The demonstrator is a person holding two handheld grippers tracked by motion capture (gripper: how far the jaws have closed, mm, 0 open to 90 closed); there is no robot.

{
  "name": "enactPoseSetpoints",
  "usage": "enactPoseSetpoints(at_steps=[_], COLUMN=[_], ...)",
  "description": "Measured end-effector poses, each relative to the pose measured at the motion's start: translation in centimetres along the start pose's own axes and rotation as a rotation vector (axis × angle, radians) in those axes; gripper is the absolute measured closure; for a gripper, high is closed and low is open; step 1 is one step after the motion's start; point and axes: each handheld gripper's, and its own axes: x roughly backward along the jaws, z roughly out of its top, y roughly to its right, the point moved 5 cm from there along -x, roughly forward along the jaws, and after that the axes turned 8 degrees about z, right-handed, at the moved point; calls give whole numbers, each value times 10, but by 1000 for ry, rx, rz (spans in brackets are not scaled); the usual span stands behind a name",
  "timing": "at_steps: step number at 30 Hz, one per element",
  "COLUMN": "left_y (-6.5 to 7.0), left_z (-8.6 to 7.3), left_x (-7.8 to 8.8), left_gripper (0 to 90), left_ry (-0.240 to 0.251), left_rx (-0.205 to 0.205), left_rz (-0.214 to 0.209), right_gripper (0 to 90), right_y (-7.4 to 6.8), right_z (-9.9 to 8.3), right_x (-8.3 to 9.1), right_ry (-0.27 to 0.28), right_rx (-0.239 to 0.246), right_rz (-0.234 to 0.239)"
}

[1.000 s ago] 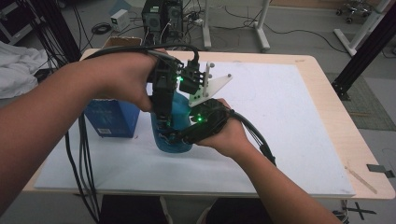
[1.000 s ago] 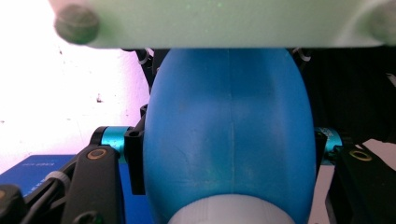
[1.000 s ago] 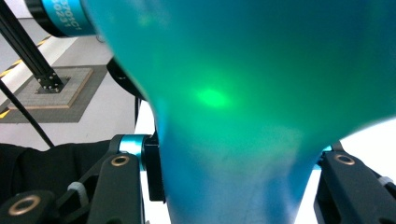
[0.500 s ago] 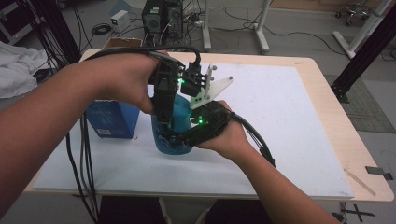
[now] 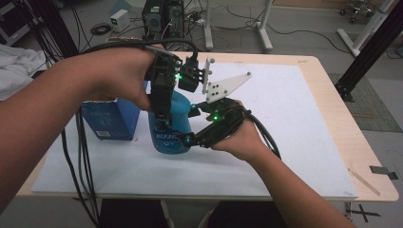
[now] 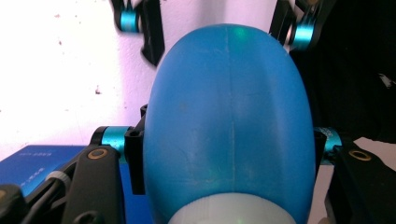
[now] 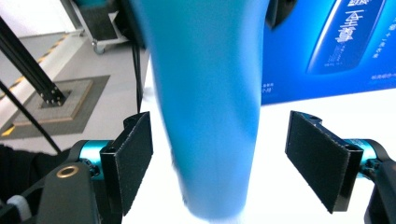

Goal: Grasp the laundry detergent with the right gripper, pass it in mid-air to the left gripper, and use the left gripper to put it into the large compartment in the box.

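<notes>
Your left gripper (image 5: 164, 102) clamps the blue bottle's (image 5: 172, 124) upper body from above. Its long axis stands upright between your right gripper's (image 7: 229, 168) wide-open pads (image 7: 135, 154), neither touching; a blue box (image 5: 110, 118) sits beyond

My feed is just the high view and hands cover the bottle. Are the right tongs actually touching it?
Observer: No. In the right gripper view the blue bottle stands between the pads with a gap on each side.
Operator: And the left tongs?
Observer: The left tongs are clamped on the bottle's sides, near its pale neck.
Operator: Anything behind it?
Observer: A blue box printed with a bottle picture stands on the white sheet.
</notes>
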Motion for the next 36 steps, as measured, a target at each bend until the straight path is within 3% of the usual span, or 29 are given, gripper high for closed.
enactPoseSetpoints(at_steps=[5, 11, 13, 15, 21, 26, 33, 36], left_y=[-5, -9, -11, -13, -21, -29, -41, -47], left_z=[-3, -7, -10, -12, -21, -30, -48, -58], left_x=[8, 18, 22, 27, 50, 71, 104, 116], left_gripper=[394, 393, 393, 393, 393, 392, 392, 392], left_ry=[0, -5, -3, 4, 9, 2, 25, 46], left_rx=[24, 46, 60, 76, 117, 181, 339, 426], left_rz=[6, 8, 1, -3, 11, 0, -19, -29], right_gripper=[130, 117, 27, 23, 7, 7, 7, 8], right_y=[0, 2, 3, 5, 7, 8, 9, 9], right_z=[-2, -2, -2, -2, 3, 7, 13, 14], right_x=[15, 28, 33, 37, 53, 65, 79, 84], right_ry=[-50, -73, -85, -103, -142, -185, -228, -254], right_rx=[2, -3, -3, -5, -1, 6, 18, 13], right_rz=[-31, -42, -60, -89, -116, -128, -137, -127])
